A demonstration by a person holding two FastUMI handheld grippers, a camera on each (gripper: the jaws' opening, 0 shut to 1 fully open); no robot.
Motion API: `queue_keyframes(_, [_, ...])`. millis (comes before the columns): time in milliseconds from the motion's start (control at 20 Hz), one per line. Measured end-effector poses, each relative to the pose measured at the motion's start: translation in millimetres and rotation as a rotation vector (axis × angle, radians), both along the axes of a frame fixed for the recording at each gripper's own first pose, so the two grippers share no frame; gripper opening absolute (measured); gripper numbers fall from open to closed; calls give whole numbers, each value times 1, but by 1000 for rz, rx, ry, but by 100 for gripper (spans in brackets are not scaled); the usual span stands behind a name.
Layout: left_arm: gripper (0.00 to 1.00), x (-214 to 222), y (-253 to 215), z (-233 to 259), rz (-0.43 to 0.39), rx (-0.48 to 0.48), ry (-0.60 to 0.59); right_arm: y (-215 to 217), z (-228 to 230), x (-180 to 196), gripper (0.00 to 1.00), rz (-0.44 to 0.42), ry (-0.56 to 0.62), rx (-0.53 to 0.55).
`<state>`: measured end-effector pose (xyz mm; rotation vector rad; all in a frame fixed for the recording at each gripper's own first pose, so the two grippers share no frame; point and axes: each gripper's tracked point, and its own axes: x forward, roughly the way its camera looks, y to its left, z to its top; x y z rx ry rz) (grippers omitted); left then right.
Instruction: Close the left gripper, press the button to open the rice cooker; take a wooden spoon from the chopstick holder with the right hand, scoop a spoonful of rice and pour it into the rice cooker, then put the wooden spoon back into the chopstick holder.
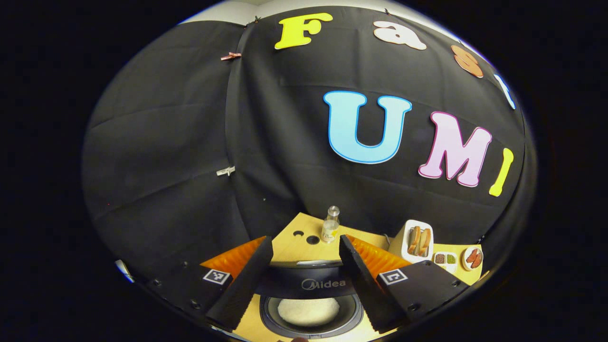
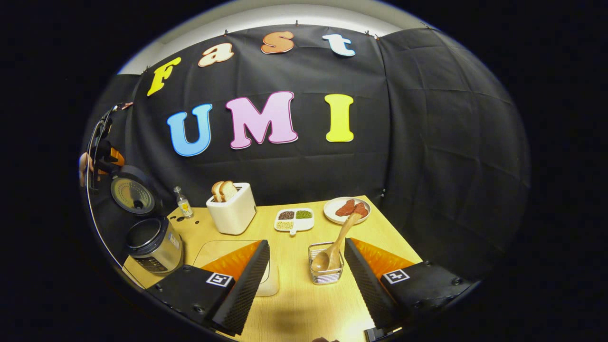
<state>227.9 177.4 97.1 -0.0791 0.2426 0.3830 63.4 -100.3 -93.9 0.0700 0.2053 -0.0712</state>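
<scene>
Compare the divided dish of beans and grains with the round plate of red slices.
The divided dish is squarish with separate compartments; the round plate is one open surface. The dish holds small beans and grains in dark, green and pale heaps; the plate holds a few large red slices. The dish sits nearer the toaster. Both are white and rest flat on the wooden table.

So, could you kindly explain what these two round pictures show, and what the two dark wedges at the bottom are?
Each picture comes from a camera riding on a hand-held two-finger gripper; the wedges are its own fingers. The left gripper, open and empty, hovers over the open rice cooker, with white rice inside. The right gripper, also open and empty, faces a wire chopstick holder with the wooden spoon resting in it. On the pale wooden table stand a white toaster with bread, a small bottle, a divided dish of beans and a plate of red slices.
</scene>
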Motion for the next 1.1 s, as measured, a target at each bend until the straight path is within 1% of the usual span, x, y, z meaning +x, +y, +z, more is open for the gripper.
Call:
queue_keyframes(200, [99, -28, -17, -37, 2, -22, 51, 14, -12, 8, 99, 56, 29, 4])
queue_keyframes(350, [99, -43, -31, -76, 0, -42, 119, 23, -20, 10, 99, 98, 50, -2])
queue_keyframes(600, [99, -53, -42, -131, 15, -76, 184, 30, -29, 15, 99, 145, 75, -15])
queue_keyframes(800, [99, -62, -42, -183, 18, -75, 245, 28, -37, 15, 99, 163, 93, -32])
queue_keyframes(900, [99, -58, -55, -194, 23, -88, 264, 28, -42, 14, 99, 172, 106, -38])
queue_keyframes(1050, [99, -60, -56, -219, 26, -96, 300, 29, -47, 15, 99, 187, 117, -50])
queue_keyframes(1100, [99, -59, -56, -216, 24, -76, 274, 29, -46, 14, 99, 190, 116, -51])
